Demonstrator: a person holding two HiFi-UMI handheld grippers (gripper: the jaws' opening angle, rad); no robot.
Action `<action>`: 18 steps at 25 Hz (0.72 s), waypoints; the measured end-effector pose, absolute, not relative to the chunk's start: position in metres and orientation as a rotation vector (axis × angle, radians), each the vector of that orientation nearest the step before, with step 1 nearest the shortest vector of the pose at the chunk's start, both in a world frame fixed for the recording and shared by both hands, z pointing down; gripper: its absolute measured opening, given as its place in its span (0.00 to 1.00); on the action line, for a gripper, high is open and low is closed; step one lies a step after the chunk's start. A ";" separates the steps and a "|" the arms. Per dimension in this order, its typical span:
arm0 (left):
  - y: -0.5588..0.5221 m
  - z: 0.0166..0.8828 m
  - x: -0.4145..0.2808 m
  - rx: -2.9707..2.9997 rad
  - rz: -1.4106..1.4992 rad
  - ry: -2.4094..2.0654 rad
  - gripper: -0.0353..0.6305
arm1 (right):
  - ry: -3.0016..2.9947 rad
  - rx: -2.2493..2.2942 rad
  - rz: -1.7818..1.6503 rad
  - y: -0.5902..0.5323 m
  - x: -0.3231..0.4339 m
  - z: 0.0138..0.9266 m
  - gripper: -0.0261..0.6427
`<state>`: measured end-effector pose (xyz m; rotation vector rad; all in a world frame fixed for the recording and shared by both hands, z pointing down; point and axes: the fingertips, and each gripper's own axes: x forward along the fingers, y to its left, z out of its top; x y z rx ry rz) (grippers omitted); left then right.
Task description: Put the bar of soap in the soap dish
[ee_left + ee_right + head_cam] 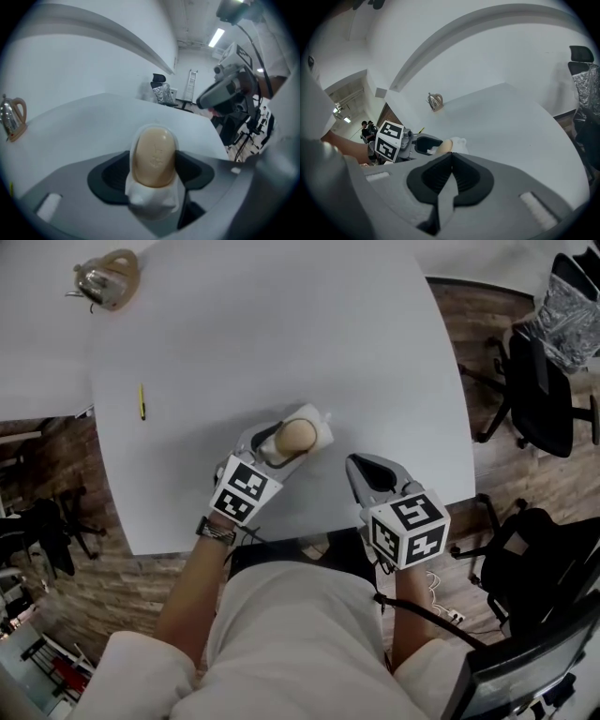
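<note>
At the far left of the white table (281, 334), near its back edge, stands a metal kettle (105, 279) with a tan handle. A yellow pencil (142, 401) lies alone a little nearer and to its right. Toward the table's front edge is the left gripper (277, 448), angled down at the tabletop. Its jaws stand wide apart, one on each side of the white soap dish (317, 426), and they show no squeeze on it. The tan bar of soap (295, 435) lies in that dish, with the white rim showing around it and a lumpy white end nearest the gripper. The dish rests on the table, well clear of the kettle and pencil. Just right of it, apart from the dish, is the right gripper (356, 465), also angled down. Its jaws are pressed together with nothing between them. Off the table's right side, a black office chair (539, 395) stands on the wooden floor.
</note>
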<state>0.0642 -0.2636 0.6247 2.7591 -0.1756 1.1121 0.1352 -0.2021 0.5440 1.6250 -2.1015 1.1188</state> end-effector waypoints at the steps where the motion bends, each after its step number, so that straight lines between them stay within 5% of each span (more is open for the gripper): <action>1: -0.267 0.626 0.064 2.748 1.113 -0.202 0.56 | -2.099 1.624 1.117 -0.199 0.137 0.544 0.04; 3: -0.270 0.627 0.062 2.724 1.116 -0.232 0.62 | -2.091 1.624 1.112 -0.194 0.141 0.545 0.04; 18: -0.270 0.602 0.055 2.720 0.998 -0.369 0.62 | -2.119 1.604 1.019 -0.177 0.142 0.532 0.04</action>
